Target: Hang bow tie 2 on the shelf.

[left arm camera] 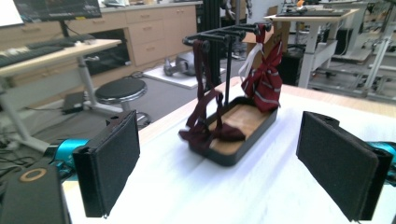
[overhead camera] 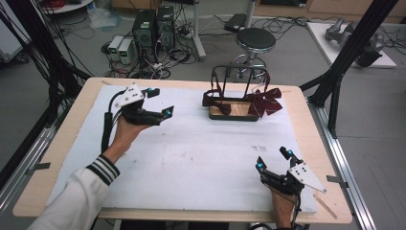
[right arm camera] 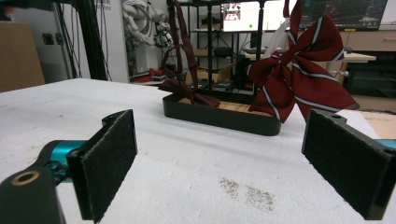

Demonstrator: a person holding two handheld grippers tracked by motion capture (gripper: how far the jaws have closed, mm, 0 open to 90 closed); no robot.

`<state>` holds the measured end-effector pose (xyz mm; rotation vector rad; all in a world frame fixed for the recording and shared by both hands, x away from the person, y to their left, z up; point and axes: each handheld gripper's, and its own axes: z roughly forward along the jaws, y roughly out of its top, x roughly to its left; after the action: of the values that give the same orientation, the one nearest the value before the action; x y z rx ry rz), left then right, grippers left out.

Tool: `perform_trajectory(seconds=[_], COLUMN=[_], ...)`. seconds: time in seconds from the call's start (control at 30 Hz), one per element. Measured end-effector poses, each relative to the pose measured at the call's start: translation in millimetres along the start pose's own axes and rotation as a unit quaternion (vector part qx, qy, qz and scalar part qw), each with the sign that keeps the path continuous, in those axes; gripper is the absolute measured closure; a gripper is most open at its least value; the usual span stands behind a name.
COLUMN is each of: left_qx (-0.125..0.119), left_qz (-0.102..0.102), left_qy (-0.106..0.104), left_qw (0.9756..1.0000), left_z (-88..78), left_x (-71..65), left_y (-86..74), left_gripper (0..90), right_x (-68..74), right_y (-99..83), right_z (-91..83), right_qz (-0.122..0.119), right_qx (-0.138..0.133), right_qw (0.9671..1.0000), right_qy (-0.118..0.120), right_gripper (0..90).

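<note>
Table: a light wooden top [overhead camera: 45, 158] under a white sheet [overhead camera: 191, 158] with faint grey smudges.
Rack: a black stand with a wooden-floored tray [overhead camera: 234, 111] sits toward the far side, right of centre.
Bows: a dark red bow [overhead camera: 214, 99] hangs at the rack's left end; a striped dark red bow [overhead camera: 265, 101] hangs at its right end, spilling past the tray's edge.
Left gripper [overhead camera: 159, 102]: held above the sheet's far left part, jaws apart, nothing between them, pointing right toward the rack.
Right gripper [overhead camera: 274, 160]: near the sheet's near right corner, jaws apart and empty.
Sleeve: white with dark striped cuff [overhead camera: 103, 170], on the left arm.
Beyond: a round stool [overhead camera: 255, 39] and computer towers [overhead camera: 154, 26] on the floor.
</note>
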<state>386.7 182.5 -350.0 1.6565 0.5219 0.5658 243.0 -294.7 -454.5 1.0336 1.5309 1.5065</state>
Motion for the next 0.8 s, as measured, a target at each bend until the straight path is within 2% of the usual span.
perform_trajectory(seconds=[0.13, 0.2, 0.4, 0.57, 0.67, 0.8], left_qx=[-0.024, -0.025, -0.038, -0.047, -0.057, -0.064], left_qz=[-0.011, -0.025, -0.034, -0.054, -0.057, -0.051], left_qy=[0.02, 0.026, 0.068, 0.091, 0.099, 0.103], left_qw=[0.9994, 0.999, 0.9964, 0.9933, 0.9918, 0.9913], left_z=[-40.8, -58.7, -100.1, -116.3, -119.5, -118.5], left_x=[-4.4, -6.6, -17.2, -21.7, -23.5, -26.7], left_y=[-20.3, -33.2, -74.3, -103.1, -110.1, -115.1], left_gripper=[13.8, 13.8, 13.5, 13.3, 13.3, 13.3], right_x=[0.4, 0.5, 1.6, 1.5, 1.7, 1.6], right_y=[0.0, -0.1, -0.1, -0.2, -0.1, -0.2], right_z=[0.2, 0.3, 0.1, -0.2, -0.1, -0.1], right_qz=[-0.005, -0.008, -0.009, -0.009, -0.009, -0.008], right_qx=[-0.002, -0.003, -0.002, -0.003, -0.003, -0.003], right_qw=[1.0, 0.9999, 0.9999, 0.9999, 0.9999, 0.9999], right_qy=[-0.003, -0.006, -0.009, -0.012, -0.012, -0.013], right_gripper=[9.4, 9.4, 9.4, 9.4, 9.4, 9.4])
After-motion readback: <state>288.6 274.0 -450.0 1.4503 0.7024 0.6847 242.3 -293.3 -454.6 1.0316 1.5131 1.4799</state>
